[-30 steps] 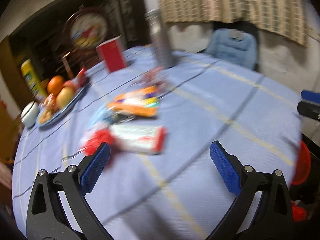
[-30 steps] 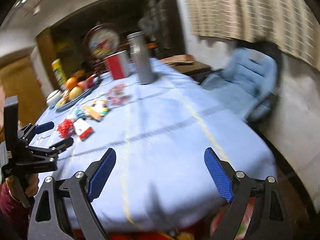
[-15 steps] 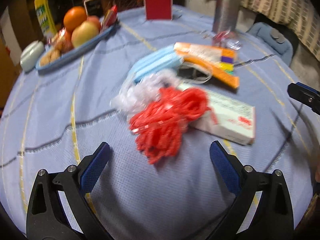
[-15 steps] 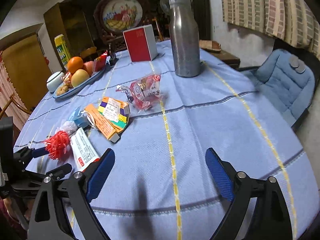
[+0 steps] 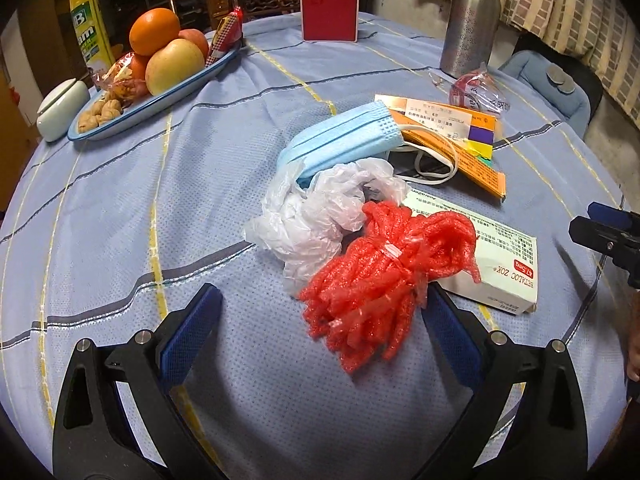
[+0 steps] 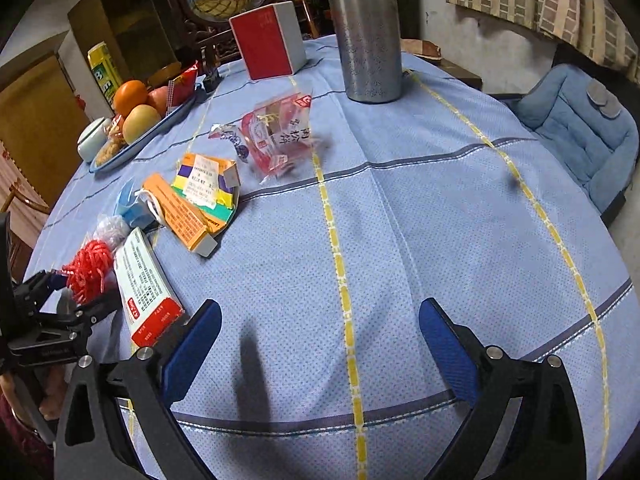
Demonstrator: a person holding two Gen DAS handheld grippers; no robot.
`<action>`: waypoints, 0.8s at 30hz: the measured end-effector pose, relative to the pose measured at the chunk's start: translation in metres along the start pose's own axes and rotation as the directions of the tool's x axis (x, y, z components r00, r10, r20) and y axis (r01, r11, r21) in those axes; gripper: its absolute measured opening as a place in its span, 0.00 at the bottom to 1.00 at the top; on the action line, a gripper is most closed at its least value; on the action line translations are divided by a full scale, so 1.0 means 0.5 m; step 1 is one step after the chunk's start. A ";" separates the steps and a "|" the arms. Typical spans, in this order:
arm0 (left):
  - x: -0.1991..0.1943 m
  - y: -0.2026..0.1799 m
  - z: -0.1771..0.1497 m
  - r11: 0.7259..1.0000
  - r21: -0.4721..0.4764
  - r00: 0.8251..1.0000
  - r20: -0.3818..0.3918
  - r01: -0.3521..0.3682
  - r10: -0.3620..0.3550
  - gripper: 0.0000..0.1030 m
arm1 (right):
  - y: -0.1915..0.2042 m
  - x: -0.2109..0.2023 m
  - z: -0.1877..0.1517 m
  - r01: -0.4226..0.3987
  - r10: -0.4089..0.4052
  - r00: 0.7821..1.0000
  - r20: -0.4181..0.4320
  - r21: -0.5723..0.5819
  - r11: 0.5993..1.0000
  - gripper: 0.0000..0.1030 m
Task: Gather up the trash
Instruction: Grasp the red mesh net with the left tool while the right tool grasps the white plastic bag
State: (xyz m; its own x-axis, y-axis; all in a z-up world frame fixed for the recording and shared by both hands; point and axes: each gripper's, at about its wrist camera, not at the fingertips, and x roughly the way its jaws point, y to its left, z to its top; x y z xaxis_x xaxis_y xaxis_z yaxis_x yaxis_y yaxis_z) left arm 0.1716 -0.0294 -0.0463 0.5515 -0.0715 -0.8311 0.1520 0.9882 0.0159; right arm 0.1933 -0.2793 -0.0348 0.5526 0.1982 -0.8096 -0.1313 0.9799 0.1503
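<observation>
Trash lies on a blue tablecloth (image 5: 120, 216). In the left wrist view a red foam net (image 5: 384, 276) rests on a crumpled white plastic bag (image 5: 320, 216) and a white medicine box (image 5: 492, 256). Behind them are a blue face mask (image 5: 344, 140), an orange box (image 5: 452, 136) and a clear red wrapper (image 5: 476, 88). My left gripper (image 5: 320, 300) is open, with the net's near end between its fingers, untouched. My right gripper (image 6: 320, 308) hangs over bare cloth, its jaws opening with nothing between them. The medicine box (image 6: 144, 276) is at its left.
A fruit plate (image 5: 160, 100), a white lidded jar (image 5: 60, 108) and a yellow can (image 5: 90, 28) stand at the far left. A red box (image 5: 329, 4) and a steel bottle (image 5: 470, 16) stand at the back. A blue chair cushion (image 6: 576, 128) sits past the table's right edge.
Both grippers have dropped and come in over the table. The left one has closed in on the red net, which now lies between its fingers. Nothing has been gripped.
</observation>
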 end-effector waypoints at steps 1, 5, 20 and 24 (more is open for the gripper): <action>0.000 0.000 0.000 1.000 -0.002 1.000 0.000 0.000 0.000 0.95 | 0.002 0.000 0.000 0.002 -0.002 1.000 0.001 -0.006 1.000 0.94; -0.010 0.016 0.007 0.999 -0.048 0.999 0.034 0.021 -0.020 0.95 | 0.004 0.004 0.001 -0.004 0.004 1.000 -0.016 -0.016 1.000 0.95; -0.095 0.087 0.014 0.981 -0.135 0.982 0.149 0.138 -0.118 0.35 | 0.011 0.010 0.002 -0.017 0.016 0.999 -0.033 -0.032 0.999 0.95; -0.085 0.135 -0.021 0.958 -0.204 0.979 0.084 0.202 -0.188 0.35 | 0.011 0.011 0.002 -0.023 0.021 0.999 -0.034 -0.039 0.999 0.94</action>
State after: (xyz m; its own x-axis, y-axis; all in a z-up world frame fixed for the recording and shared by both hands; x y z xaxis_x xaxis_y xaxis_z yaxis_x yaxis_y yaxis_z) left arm 0.1495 0.0416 -0.0157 0.5797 -0.2674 -0.7697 0.0897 0.9598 -0.2659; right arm 0.1961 -0.2726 -0.0378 0.5212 0.2180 -0.8251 -0.1760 0.9735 0.1460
